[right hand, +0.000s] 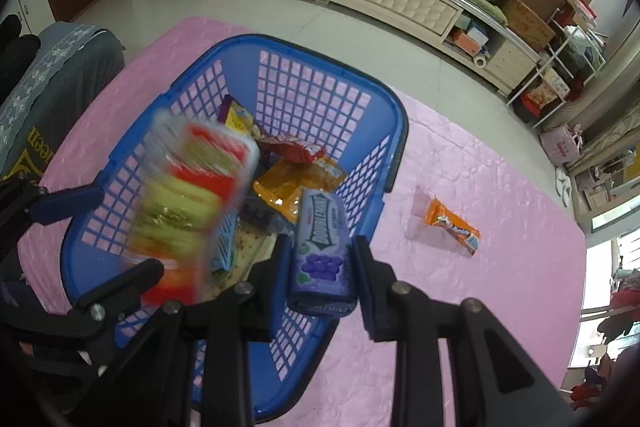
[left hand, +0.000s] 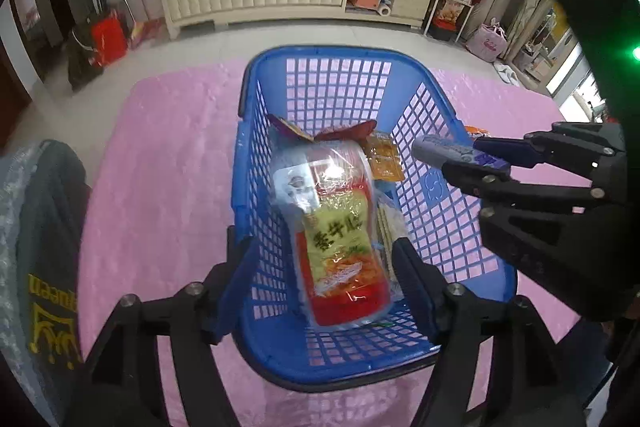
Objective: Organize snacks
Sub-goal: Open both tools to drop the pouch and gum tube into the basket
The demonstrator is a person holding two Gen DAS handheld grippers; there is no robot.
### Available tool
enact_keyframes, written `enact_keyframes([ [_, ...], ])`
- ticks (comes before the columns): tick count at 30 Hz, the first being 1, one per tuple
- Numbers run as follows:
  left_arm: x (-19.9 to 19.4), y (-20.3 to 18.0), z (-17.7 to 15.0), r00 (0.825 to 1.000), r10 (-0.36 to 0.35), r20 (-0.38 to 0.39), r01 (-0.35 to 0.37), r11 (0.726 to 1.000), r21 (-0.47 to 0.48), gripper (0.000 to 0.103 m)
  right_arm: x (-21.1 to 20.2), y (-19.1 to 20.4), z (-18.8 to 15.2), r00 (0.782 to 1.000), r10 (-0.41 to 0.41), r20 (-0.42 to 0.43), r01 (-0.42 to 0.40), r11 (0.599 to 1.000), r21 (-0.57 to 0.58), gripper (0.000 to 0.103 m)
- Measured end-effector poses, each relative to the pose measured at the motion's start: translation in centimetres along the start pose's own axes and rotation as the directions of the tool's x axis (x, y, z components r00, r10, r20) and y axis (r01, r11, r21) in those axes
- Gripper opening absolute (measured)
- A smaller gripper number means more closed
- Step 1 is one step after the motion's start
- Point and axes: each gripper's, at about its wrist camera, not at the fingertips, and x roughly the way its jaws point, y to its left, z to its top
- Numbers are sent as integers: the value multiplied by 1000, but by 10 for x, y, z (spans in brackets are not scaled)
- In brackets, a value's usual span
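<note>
We see our left gripper spread above the noodle pack in the blue basket, our right gripper pinching a purple gum box.

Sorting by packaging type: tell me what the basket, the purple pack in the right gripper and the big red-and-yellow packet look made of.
Basket: moulded rigid plastic, glossy blue, with lattice walls.
Purple pack: probably printed card or a stiff wrapper; its edges stay boxy.
Red-and-yellow packet: clear glossy plastic film, showing glare and crinkles.
</note>
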Motion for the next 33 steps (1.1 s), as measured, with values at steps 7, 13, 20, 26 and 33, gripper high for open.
enact_keyframes([
  [7, -23, 2, 0, 996, 70, 61, -71, 997, 22, 75, -1, 8, 0, 1000, 1, 0, -1, 1000, -15, 35],
  [13, -30, 17, -1, 995, 61, 78, -59, 998, -17, 75, -1, 17, 2, 1000, -22, -2, 21, 999, -41, 35],
  [20, -26, 24, -3, 996, 37, 75, -34, 999, -43, 75, 4, 19, 3, 999, -51, -18, 50, 998, -41, 35],
  [26, -26, 25, -7, 997, 20, 70, -15, 998, -62, 75, -4, 19, 4, 994, -105, 43, 107, 993, -49, 90],
  [33, -36, 18, -7, 997, 20, 71, -15, 998, -63, 75, -18, 7, -3, 996, -73, 56, 74, 997, -10, 90],
])
